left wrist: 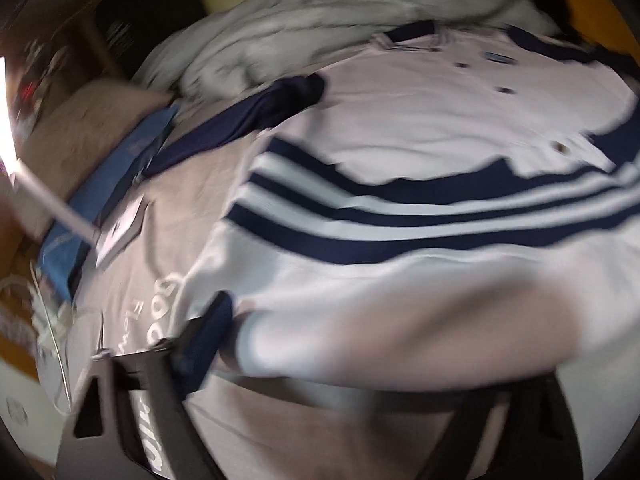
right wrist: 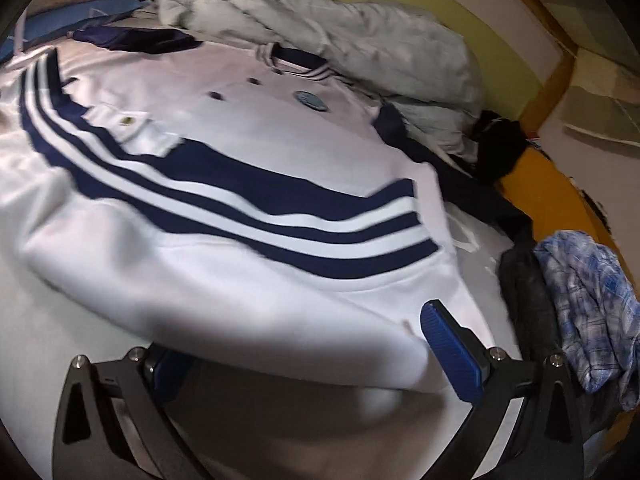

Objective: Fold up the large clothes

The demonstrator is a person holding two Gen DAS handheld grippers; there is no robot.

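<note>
Three navy stripes cross the white shirt, which lies spread flat ahead of both pairs of jaws, its near hem folded into a thick roll that rises between the fingers.

On the right gripper the jaws stand wide, with the rolled hem lying across the gap. The blue pad of the right-hand finger shows clear of the cloth, while the other pad is half hidden under the fold, so no pinch is visible.

On the left gripper only the left-hand blue pad can be made out, against the edge of the roll. The other finger is buried behind blurred fabric, so whether the jaws grip the cloth cannot be told.

Beyond the shirt's collar, far ahead of the jaws, a crumpled grey quilt is heaped. To the right of the right gripper lies a blue checked garment, with dark clothes farther up. Left of the left gripper, a blue cloth lies past the navy sleeve.
</note>
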